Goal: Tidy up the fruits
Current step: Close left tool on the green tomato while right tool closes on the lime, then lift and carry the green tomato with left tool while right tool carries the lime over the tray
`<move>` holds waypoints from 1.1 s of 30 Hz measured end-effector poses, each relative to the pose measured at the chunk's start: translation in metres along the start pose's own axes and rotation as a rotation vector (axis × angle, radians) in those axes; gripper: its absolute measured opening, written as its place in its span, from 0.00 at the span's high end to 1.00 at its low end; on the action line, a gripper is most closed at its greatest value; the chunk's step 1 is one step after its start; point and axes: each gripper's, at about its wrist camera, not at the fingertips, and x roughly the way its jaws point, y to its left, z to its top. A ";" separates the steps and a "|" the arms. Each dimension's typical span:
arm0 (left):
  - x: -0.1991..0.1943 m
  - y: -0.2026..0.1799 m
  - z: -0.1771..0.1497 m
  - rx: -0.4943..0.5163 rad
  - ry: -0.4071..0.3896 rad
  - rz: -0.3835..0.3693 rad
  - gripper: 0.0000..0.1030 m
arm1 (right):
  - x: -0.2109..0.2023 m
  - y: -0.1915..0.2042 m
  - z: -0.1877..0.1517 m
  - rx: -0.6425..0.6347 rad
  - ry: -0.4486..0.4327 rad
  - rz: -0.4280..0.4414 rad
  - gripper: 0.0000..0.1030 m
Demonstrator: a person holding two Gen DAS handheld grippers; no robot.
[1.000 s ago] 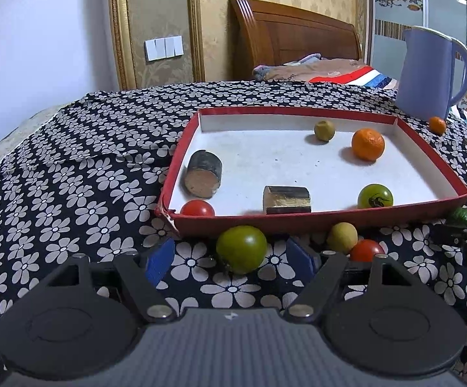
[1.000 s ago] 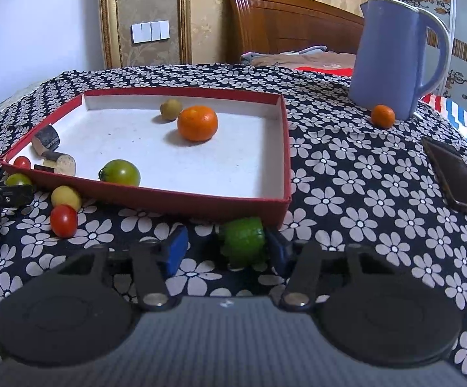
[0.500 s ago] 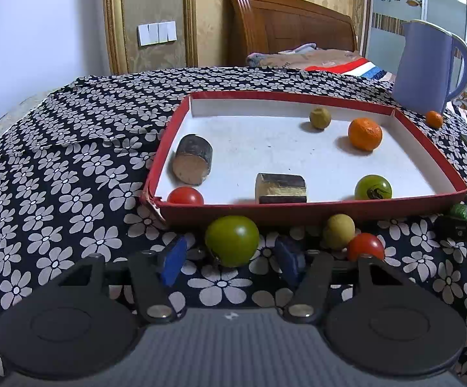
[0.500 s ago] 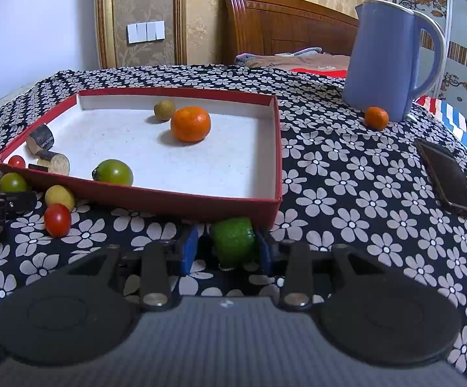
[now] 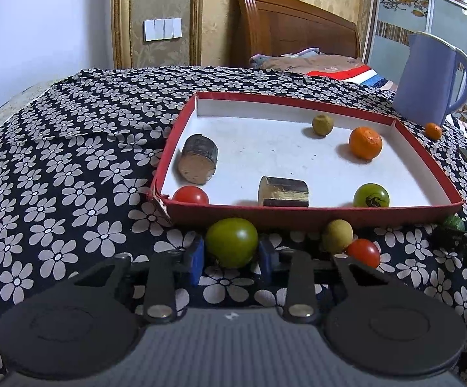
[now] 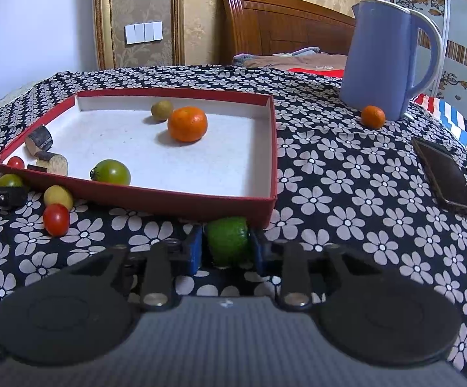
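Fruits lie scattered over a black cloth (image 5: 55,167) printed with pale flowers, some inside the red tray (image 5: 310,217) with its white floor, and behind it all stand a wooden headboard (image 6: 285,25), gold-patterned wallpaper, a white switch panel (image 5: 162,29) and a lavender jug (image 6: 385,61). Left gripper (image 5: 231,254) has just been closing and now pinches a green tomato (image 5: 231,242) just outside the tray's near wall, while the right gripper (image 6: 227,248), also just closing, squeezes a lime (image 6: 228,240) at the tray's near corner. Only broken white letters show on the gripper bodies at the frame edges, too cut off to read.

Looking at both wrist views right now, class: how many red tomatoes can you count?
2. One red tomato sits in the red tray's near-left corner; the other lies on the cloth before it. None seems hidden.
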 end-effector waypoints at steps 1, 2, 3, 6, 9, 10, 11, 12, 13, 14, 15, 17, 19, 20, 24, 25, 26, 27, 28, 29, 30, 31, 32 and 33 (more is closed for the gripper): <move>0.000 0.000 0.000 -0.001 0.001 -0.001 0.68 | 0.000 0.000 0.000 0.002 0.000 0.000 0.71; -0.001 0.001 0.000 -0.003 0.002 -0.002 0.68 | 0.000 0.001 0.000 0.001 0.000 0.000 0.71; -0.001 0.002 0.001 -0.005 0.003 -0.001 0.68 | 0.000 0.001 0.000 0.000 0.001 -0.001 0.71; -0.005 0.002 -0.001 0.000 -0.003 0.007 0.68 | 0.000 0.000 0.000 0.007 -0.001 -0.001 0.71; -0.009 0.002 -0.001 0.008 -0.008 0.010 0.68 | -0.001 -0.001 0.000 0.008 -0.002 -0.003 0.72; -0.011 0.002 -0.001 0.011 -0.011 0.011 0.68 | -0.002 -0.001 0.000 0.009 -0.003 -0.001 0.72; -0.012 0.001 -0.001 0.015 -0.014 0.012 0.68 | -0.003 -0.001 0.000 0.008 -0.004 -0.002 0.73; -0.013 0.002 -0.001 0.017 -0.016 0.014 0.68 | -0.003 -0.001 0.000 0.009 -0.004 -0.003 0.73; -0.015 0.002 -0.001 0.016 -0.018 0.017 0.68 | -0.004 -0.001 -0.001 0.010 -0.005 -0.002 0.73; -0.016 0.002 -0.001 0.018 -0.021 0.016 0.68 | -0.005 -0.001 -0.001 0.010 -0.006 -0.001 0.74; -0.017 0.002 -0.001 0.020 -0.024 0.016 0.68 | -0.007 -0.001 -0.001 0.008 -0.009 -0.001 0.75; -0.020 0.002 -0.001 0.022 -0.029 0.021 0.68 | -0.009 0.000 -0.001 0.005 -0.012 -0.002 0.76; -0.022 0.001 0.000 0.027 -0.034 0.022 0.68 | -0.010 -0.001 0.000 0.006 -0.013 0.003 0.76; -0.024 0.000 0.000 0.028 -0.037 0.023 0.68 | -0.011 -0.001 0.000 0.006 -0.015 0.005 0.77; -0.028 -0.002 0.002 0.037 -0.046 0.022 0.68 | -0.018 0.002 0.001 -0.002 -0.029 0.015 0.77; -0.029 -0.003 0.003 0.039 -0.048 0.022 0.68 | -0.020 0.002 0.001 -0.003 -0.033 0.017 0.77; -0.030 -0.004 0.004 0.042 -0.051 0.021 0.68 | -0.022 0.003 0.001 -0.006 -0.038 0.018 0.77; -0.032 -0.004 0.004 0.045 -0.053 0.022 0.68 | -0.024 0.004 0.002 -0.009 -0.043 0.022 0.77; -0.033 -0.005 0.005 0.047 -0.056 0.022 0.68 | -0.027 0.005 0.003 -0.011 -0.051 0.027 0.77; -0.035 -0.006 0.006 0.050 -0.060 0.021 0.68 | -0.030 0.006 0.004 -0.014 -0.058 0.029 0.77; -0.037 -0.006 0.007 0.049 -0.064 0.019 0.68 | -0.034 0.008 0.005 -0.019 -0.067 0.032 0.77; -0.038 -0.006 0.009 0.049 -0.068 0.017 0.68 | -0.036 0.009 0.007 -0.022 -0.074 0.036 0.77; -0.040 -0.006 0.010 0.051 -0.072 0.014 0.68 | -0.039 0.011 0.008 -0.026 -0.081 0.040 0.77; -0.042 -0.007 0.012 0.052 -0.076 0.013 0.68 | -0.041 0.012 0.010 -0.030 -0.087 0.042 0.77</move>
